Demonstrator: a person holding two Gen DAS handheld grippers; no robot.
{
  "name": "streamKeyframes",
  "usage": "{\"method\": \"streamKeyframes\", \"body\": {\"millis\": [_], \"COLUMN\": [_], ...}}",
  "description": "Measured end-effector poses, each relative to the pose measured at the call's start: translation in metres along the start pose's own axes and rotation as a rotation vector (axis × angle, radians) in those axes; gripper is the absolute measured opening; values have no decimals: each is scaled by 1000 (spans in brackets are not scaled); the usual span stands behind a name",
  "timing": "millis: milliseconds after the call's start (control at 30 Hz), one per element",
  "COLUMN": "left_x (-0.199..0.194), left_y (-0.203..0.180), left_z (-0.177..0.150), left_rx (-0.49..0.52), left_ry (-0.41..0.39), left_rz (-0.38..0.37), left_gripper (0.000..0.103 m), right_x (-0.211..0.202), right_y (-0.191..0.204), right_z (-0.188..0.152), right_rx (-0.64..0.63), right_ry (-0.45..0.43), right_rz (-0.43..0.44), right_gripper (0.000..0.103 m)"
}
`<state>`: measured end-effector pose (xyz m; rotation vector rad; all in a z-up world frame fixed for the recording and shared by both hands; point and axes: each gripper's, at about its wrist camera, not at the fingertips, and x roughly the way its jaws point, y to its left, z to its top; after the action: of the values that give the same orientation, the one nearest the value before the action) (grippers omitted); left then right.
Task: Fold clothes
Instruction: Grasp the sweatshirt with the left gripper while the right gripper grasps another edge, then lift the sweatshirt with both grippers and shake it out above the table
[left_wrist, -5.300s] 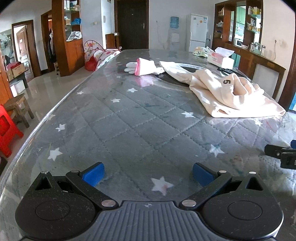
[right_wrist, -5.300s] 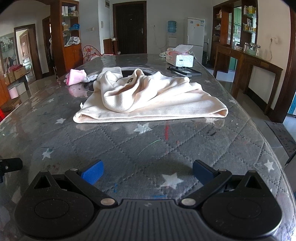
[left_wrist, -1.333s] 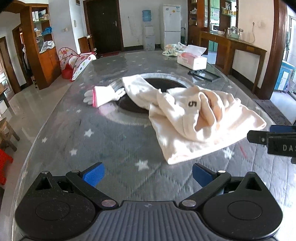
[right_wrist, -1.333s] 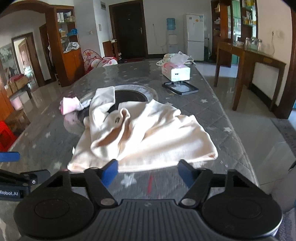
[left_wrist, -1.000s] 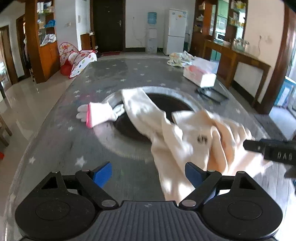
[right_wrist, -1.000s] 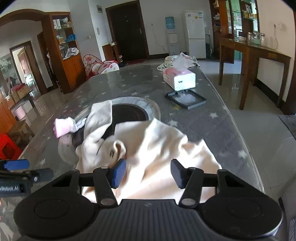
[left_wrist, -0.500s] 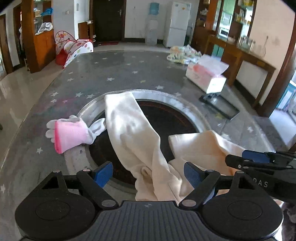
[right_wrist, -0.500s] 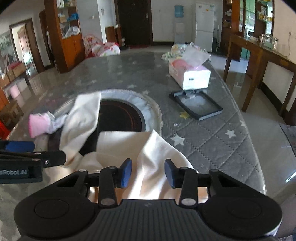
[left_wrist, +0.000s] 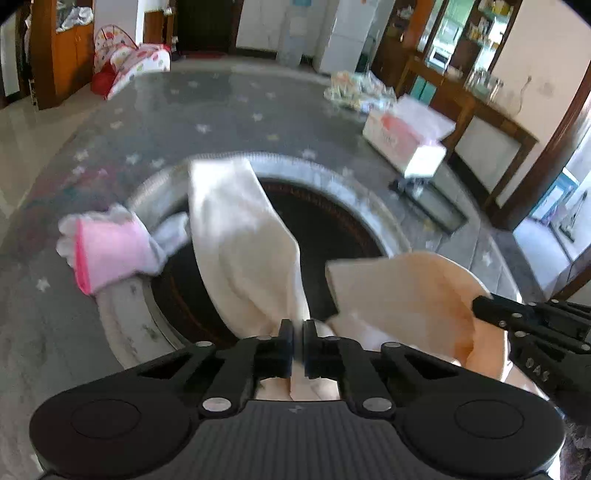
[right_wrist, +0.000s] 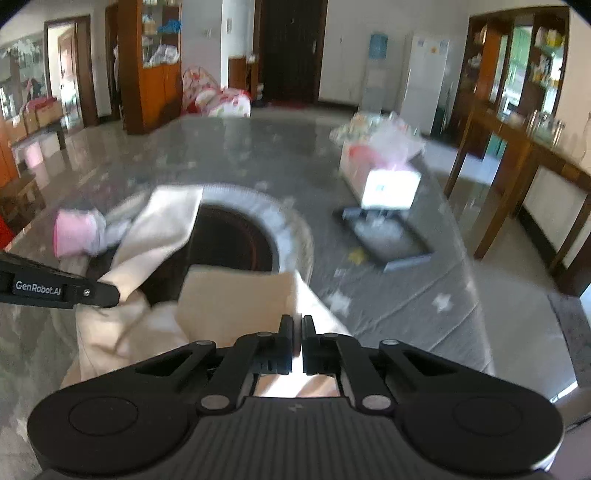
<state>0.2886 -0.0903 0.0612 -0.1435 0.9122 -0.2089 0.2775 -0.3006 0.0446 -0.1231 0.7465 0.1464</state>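
A cream garment (left_wrist: 240, 240) lies crumpled on the grey star-quilted table (left_wrist: 221, 110), one sleeve stretched over the dark round inset (left_wrist: 332, 221). My left gripper (left_wrist: 297, 332) is closing its jaws tight on a bunched fold where that sleeve begins, and the pads press on the cloth. In the right wrist view, my right gripper (right_wrist: 297, 328) is likewise closing on the garment (right_wrist: 236, 299) at a raised flat edge, pinching it. Each gripper shows in the other's view: the right gripper (left_wrist: 480, 306) at the right, the left gripper (right_wrist: 110, 291) at the left.
A pink and white glove (left_wrist: 110, 251) lies left of the sleeve on the inset's rim. Farther back on the right stand a tissue box (left_wrist: 406, 144) and a black tray (left_wrist: 432, 203). A wooden side table (right_wrist: 517, 155) stands beyond the table's right edge.
Both grippers moved forward over the garment and went from open to shut on its cloth. The garment's near part is now under and between the fingers.
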Motion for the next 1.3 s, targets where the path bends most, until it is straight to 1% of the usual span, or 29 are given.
{"method": "streamKeyframes", "body": {"millis": [167,267,333,467,533,633,667,767,933,1033,1100,1133,1167,1200,1267,1300], "left_x": [-25,-49,-72,-130,-161,-194,-200,-196,-165,-141,-122,-113,-104,-93,-75,-65], "left_y": [6,11,14,15,15,11,8,2,-5,-7,-7,-4,-1,2,7,9], "left_z": [16,32,47,70,79,78,75,60,33,19,13,10,6,2,-4,-7], "left_rx": [-21,-42,-50,-44,-40,-15,1,15,42,47,35,26,14,-3,-37,-54], "left_ry": [-70,-131,-183,-310,-375,-416,-412,-341,-215,-156,-117,-99,-83,-63,-27,-11], "left_rz": [9,12,10,3,-7,-33,-37,-56,-50,-32,-5,5,8,10,14,17], "left_gripper": [5,4,4,1,0,0,0,2,8,20,39,42,46,51,58,59], "right_x": [-32,-55,-76,-118,-143,-179,-189,-214,-226,-214,-196,-185,-175,-162,-132,-119], "right_y": [-7,-11,-13,-18,-20,-21,-19,-17,-14,-12,-12,-12,-13,-13,-15,-17], "right_z": [27,46,61,89,97,105,104,100,87,78,68,61,56,49,32,24], "right_rx": [3,-3,5,25,41,53,50,41,-2,-13,-12,-8,-1,8,28,36], "right_ry": [-101,-167,-225,-342,-394,-455,-472,-499,-463,-399,-345,-318,-293,-259,-175,-138], "right_rz": [-32,-55,-66,-87,-77,-60,-62,-56,-85,-63,-46,-36,-27,-15,10,21], "right_gripper": [3,3,3,3,3,2,0,0,0,5,14,18,26,28,29,29]}}
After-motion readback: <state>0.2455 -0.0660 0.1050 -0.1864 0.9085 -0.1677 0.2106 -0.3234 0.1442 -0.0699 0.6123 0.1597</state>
